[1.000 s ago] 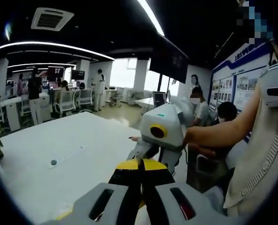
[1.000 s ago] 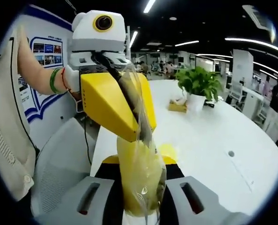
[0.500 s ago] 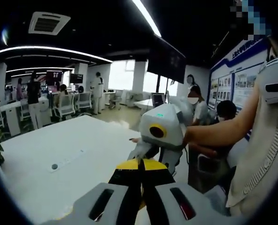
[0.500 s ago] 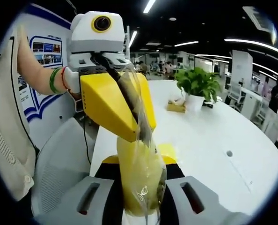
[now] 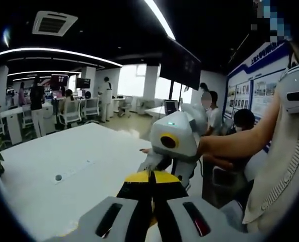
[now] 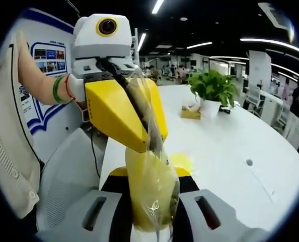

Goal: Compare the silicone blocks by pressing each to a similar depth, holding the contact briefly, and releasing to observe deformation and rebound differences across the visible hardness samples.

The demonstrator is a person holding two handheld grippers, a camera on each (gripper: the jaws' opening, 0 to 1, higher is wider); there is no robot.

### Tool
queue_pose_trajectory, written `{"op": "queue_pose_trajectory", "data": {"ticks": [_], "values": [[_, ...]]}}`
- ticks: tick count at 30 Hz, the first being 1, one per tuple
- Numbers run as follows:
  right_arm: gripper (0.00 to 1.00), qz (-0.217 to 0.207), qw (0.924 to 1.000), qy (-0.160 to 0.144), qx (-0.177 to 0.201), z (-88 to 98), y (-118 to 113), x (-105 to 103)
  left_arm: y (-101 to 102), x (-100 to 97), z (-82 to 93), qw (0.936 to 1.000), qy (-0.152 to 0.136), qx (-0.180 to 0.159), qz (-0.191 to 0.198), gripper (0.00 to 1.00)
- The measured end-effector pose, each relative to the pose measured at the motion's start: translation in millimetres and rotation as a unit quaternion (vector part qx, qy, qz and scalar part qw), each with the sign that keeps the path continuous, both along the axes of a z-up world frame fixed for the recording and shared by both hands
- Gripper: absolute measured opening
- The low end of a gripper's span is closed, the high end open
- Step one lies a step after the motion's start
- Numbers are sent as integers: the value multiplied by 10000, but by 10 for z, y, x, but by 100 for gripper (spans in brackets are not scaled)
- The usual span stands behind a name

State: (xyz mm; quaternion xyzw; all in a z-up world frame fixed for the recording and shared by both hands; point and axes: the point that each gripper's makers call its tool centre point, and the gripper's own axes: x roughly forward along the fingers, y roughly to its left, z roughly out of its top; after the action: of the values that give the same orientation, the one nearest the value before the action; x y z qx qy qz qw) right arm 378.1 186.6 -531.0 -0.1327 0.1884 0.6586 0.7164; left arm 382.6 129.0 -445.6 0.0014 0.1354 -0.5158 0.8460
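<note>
Block (image 6: 148, 194), yellow in a clear bag, is gripped by both your tongs: right tongs (image 6: 150, 222) below, left tongs (image 6: 139, 126) above.

White table (image 6: 225, 146) wide open ahead; potted plant (image 6: 213, 93), tissue box (image 6: 191, 113) at far end.

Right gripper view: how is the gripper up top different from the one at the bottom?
The left gripper slants down from the upper left, while the right gripper rises from the bottom. The left gripper pinches the clear top of the plastic bag, while the right gripper clamps its yellow, filled part. Both are shut on the same bag.
</note>
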Motion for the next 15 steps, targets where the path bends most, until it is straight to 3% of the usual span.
{"op": "queue_pose_trajectory", "data": {"ticks": [6, 10, 15], "values": [[18, 38, 10000, -7, 3, -4, 0, -13, 3, -7, -4, 10000, 55, -15, 56, 0], [20, 97, 9996, -255, -6, -14, -5, 3, -4, -20, -12, 10000, 41, 14, 56, 0], [21, 94, 9998, -153, -66, -29, -27, -13, -16, -27, -21, 10000, 32, 47, 41, 0]]}}
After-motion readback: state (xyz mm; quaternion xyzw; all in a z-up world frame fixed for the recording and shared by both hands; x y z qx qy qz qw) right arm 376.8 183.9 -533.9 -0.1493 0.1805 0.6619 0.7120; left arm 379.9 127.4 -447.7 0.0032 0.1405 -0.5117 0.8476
